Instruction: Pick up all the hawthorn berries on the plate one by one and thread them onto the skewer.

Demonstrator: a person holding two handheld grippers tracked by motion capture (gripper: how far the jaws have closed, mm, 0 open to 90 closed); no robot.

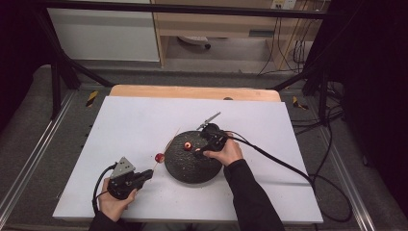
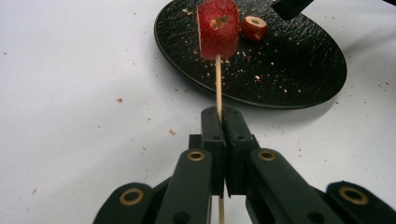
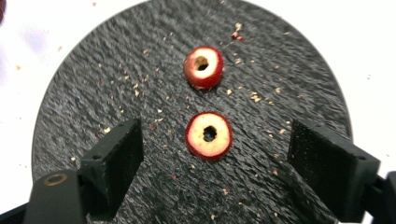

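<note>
White tabletop (image 1: 144,120); black plate (image 1: 185,166) near its front edge, centre. Left gripper (image 2: 219,122) toward front-left corner, jaws clamped on skewer (image 2: 218,81) carrying one red fruit piece (image 2: 217,29). Right gripper (image 3: 212,161) over plate, jaws apart, nothing held, straddling nearer cored fruit slice (image 3: 208,135); second slice (image 3: 203,66) beyond.

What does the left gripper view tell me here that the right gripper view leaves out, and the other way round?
Left gripper view: the left gripper shut on a thin wooden skewer with one red fruit piece threaded on it, held above the white table.

Right gripper view: the right gripper with jaws apart over a cored fruit slice, pads not touching it, plus a second cored slice beyond it.

Both: the black textured plate, scattered with crumbs, with cored red fruit lying on it.
</note>
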